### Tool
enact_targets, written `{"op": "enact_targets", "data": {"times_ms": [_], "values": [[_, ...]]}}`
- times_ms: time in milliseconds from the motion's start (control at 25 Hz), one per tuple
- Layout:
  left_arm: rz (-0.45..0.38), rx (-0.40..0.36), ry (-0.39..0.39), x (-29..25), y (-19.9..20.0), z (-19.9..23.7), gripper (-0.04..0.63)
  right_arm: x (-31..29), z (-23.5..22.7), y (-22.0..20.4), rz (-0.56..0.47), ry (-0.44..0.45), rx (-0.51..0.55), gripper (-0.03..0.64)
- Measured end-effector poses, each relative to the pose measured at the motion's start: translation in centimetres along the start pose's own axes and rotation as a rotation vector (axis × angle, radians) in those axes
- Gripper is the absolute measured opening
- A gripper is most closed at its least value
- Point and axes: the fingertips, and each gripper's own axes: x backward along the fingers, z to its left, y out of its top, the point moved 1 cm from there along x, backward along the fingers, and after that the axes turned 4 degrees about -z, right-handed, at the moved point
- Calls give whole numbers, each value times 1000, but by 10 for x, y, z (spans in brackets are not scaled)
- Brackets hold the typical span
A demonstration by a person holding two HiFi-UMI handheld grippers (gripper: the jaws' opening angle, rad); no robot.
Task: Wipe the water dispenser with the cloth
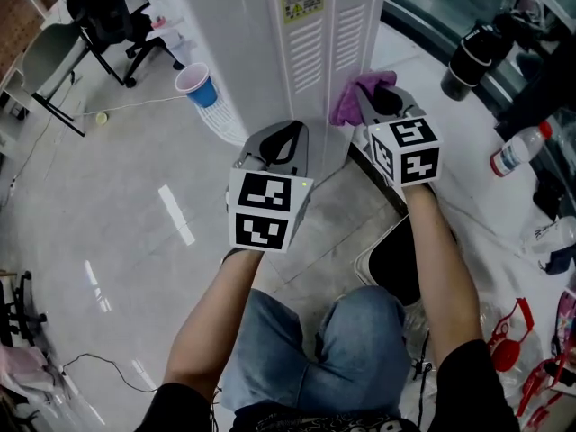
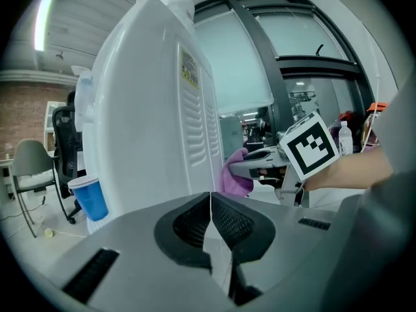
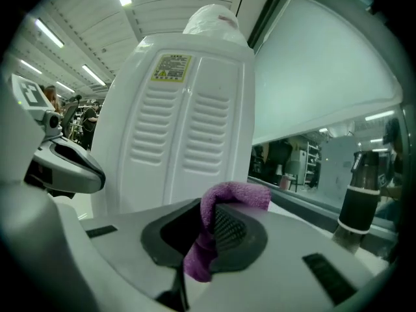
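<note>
The white water dispenser stands on the floor, its vented back panel towards me, with a yellow label near the top. My right gripper is shut on a purple cloth, held close to the lower right corner of that panel. The cloth hangs folded between the jaws. My left gripper is shut with nothing in it, low beside the dispenser's base and left of the right one. From the left gripper view the cloth and the right gripper show beside the dispenser.
A blue paper cup sits at the dispenser's left side. A black office chair stands at the far left. A black flask, a plastic bottle and red clutter lie on the right. A window sill runs behind.
</note>
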Motion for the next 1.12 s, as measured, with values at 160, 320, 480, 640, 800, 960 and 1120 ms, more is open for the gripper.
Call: {"op": "enact_targets", "data": {"times_ms": [160,320,480,640,800,960,1120], "values": [[11,18,-18,-10,-18,-4,28,-5,3,-43,37,-2,-36,32],[21,1,-31,-19,-28,-8,28,-11,7,-85,73,1,-71,32],[26,-32,-33,-26,-31,-7,28,-18,10,-123,105,5,-91,32],[22,-41,-23,-27,-31,-4,28,-28,14,-159,141,12,-116,32],[21,-49,-18,-29,-32,-4,28,-33,18,-195,183,12,-158,32],[22,-64,-13,-30,-31,-5,28,-36,26,-226,234,21,-181,32],[23,-74,-10,-31,-28,-5,28,-34,29,-229,245,29,-186,32]]}}
